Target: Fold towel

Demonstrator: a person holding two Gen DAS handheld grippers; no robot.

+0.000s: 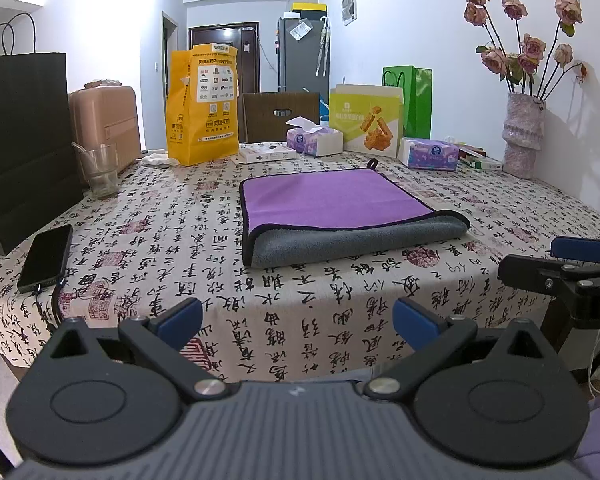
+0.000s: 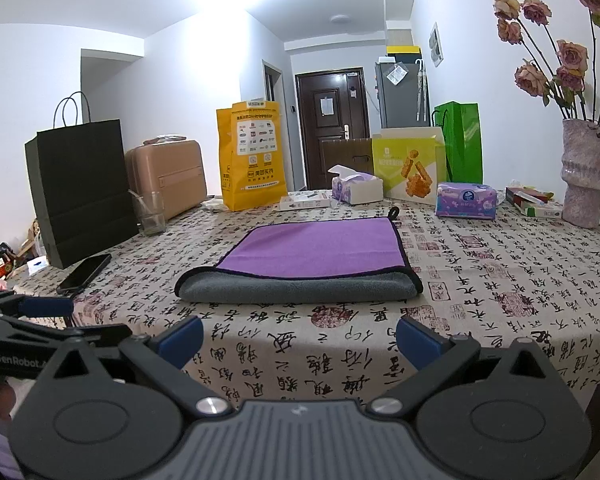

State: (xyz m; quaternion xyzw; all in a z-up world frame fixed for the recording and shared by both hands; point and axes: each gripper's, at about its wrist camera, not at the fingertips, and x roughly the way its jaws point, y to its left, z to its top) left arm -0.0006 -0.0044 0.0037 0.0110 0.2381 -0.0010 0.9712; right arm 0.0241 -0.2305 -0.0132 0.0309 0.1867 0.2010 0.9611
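The towel [image 1: 340, 212] lies flat on the worktop [image 1: 160, 240], out in front of both my tongs and well apart from them. It is folded over, purple on top with a thick grey layer showing along the near edge. A small black loop [image 2: 393, 212] sticks out at its far corner.

My left tongs [image 1: 296, 316] are wide open and hold nothing. They hang over the near edge of the worktop. My right tongs [image 2: 298, 336] are wide open too, and touch nothing.

A black phone [image 1: 46, 258] lies to the left of the towel. A black bag [image 2: 80, 188] and a glass [image 2: 150, 212] stand behind it. At the far side I see tissue packs [image 2: 466, 200] and a vase of roses [image 2: 582, 176], whose top flowers are cut off.
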